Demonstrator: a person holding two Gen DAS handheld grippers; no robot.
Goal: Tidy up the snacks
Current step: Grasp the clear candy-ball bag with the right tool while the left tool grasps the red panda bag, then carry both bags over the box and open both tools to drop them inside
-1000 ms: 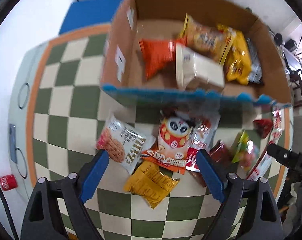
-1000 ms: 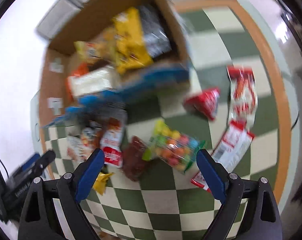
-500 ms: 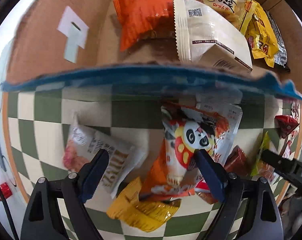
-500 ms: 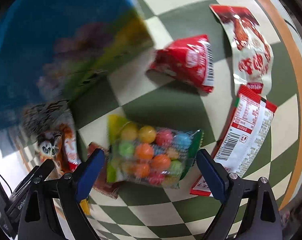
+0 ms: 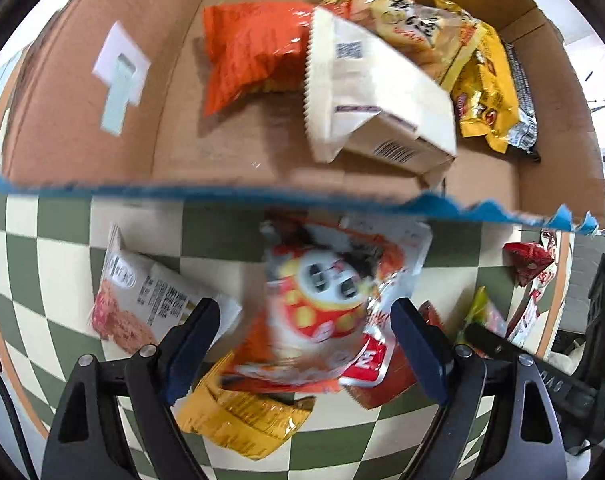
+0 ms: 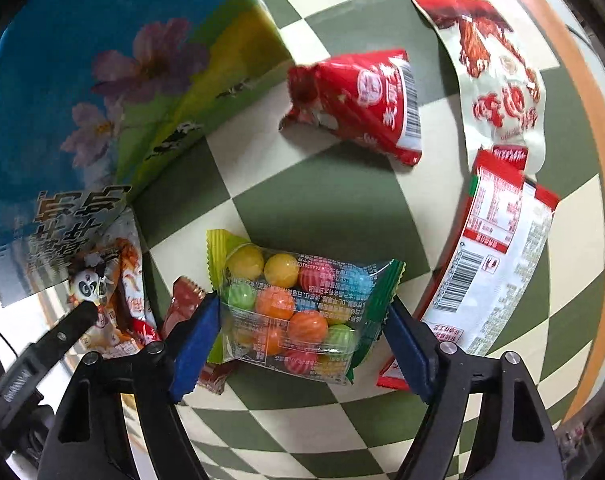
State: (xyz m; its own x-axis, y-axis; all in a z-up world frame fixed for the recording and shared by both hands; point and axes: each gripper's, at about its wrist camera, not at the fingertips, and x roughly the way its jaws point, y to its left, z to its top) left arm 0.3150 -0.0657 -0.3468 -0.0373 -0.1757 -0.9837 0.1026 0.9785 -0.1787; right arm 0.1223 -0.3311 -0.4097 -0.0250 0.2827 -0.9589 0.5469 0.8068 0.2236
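Observation:
My left gripper [image 5: 304, 336] is open, its blue fingers on either side of an orange-red panda snack bag [image 5: 322, 300] lying on the checkered table. A yellow packet [image 5: 242, 420] and a white cracker bag [image 5: 142, 296] lie beside it. The cardboard box [image 5: 82, 92] behind holds an orange bag [image 5: 250, 48], a white pack [image 5: 374, 92] and yellow bags [image 5: 482, 92]. My right gripper [image 6: 302, 344] is open around a clear bag of coloured gumballs [image 6: 294, 304]; the fingers stand just outside its ends.
A red pouch [image 6: 366, 100], a white-and-red sausage pack [image 6: 498, 80] and a long red-white packet [image 6: 486, 272] lie right of the gumballs. The box's blue flowered side [image 6: 102, 80] stands close at left. A dark red wrapper [image 6: 182, 304] lies by my right gripper's left finger.
Both grippers have come lower and closer to the table. The left one now straddles the panda bag, the right one straddles the gumball bag. Both stay open.

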